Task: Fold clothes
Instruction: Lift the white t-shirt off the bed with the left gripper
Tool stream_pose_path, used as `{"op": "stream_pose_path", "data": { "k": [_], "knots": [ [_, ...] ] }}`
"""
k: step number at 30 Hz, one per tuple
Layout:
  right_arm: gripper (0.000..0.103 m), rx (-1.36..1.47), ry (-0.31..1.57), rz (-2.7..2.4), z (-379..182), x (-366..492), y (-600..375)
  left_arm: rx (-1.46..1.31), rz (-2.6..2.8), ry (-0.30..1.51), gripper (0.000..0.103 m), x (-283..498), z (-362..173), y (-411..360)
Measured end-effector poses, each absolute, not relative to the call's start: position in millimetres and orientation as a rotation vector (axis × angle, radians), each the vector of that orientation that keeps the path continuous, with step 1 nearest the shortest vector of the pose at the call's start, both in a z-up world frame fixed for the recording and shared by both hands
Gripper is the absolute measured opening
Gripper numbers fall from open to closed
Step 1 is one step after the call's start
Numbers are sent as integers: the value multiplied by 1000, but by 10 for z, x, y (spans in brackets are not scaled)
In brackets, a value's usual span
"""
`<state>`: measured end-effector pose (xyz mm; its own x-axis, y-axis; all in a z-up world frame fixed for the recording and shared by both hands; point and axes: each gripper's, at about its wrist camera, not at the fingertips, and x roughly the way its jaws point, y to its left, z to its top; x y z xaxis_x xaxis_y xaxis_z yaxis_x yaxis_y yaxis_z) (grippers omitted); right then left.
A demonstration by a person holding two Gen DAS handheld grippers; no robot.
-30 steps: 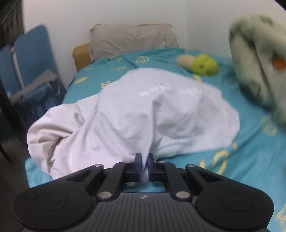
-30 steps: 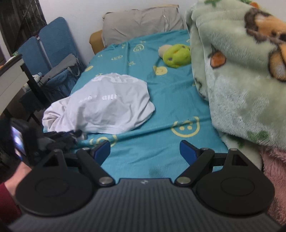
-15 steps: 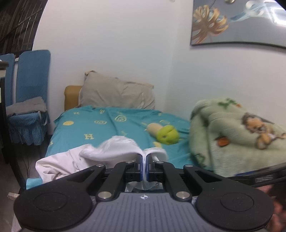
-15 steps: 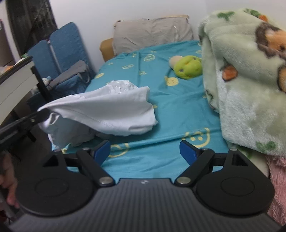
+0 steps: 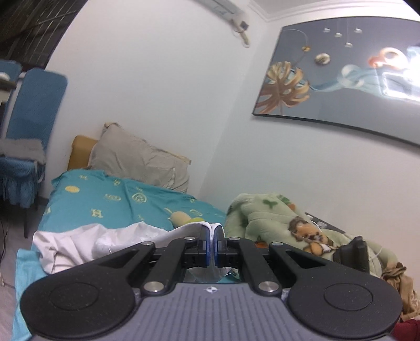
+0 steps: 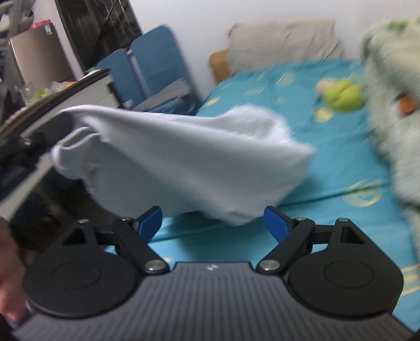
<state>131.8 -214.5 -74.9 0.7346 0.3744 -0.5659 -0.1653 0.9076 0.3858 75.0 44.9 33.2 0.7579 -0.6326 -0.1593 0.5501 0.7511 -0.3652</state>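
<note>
The left gripper (image 5: 213, 245) clenches a white cotton shirt (image 6: 183, 162) lifted over the teal patterned bed sheet (image 5: 110, 204). The right gripper (image 6: 212, 223) hangs released at lower centre, a grey pillow (image 5: 141, 160) against the white wall (image 5: 157, 91).

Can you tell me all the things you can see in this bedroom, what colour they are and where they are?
white garment: 1, white, lifted off the bed at one edge, the rest trailing on the sheet
bed sheet: 1, teal with yellow prints, covering the bed
pillow: 1, beige-grey, head of the bed against the wall
plush toy: 1, green and cream, on the sheet near the pillow
fleece blanket: 1, pale green with cartoon bear, heaped on the wall side of the bed
chairs: 2, blue covers, beside the bed
wall picture: 1, grey with gold leaf, on the wall above the bed
air conditioner: 1, white, high on the wall
left gripper: 1, black with blue pads, shut on the white garment
right gripper: 1, black with blue pads, open, just below the garment
</note>
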Motion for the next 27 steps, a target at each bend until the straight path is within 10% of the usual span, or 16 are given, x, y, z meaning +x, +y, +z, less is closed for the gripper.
{"op": "stream_pose_path", "data": {
  "k": [23, 27],
  "knots": [
    [85, 446, 792, -86, -1228, 1801, -2497, -436, -596, 373, 3, 1273, -124, 469],
    [64, 240, 858, -60, -1339, 1886, -2191, -443, -580, 367, 2, 1252, -110, 478]
  ]
}}
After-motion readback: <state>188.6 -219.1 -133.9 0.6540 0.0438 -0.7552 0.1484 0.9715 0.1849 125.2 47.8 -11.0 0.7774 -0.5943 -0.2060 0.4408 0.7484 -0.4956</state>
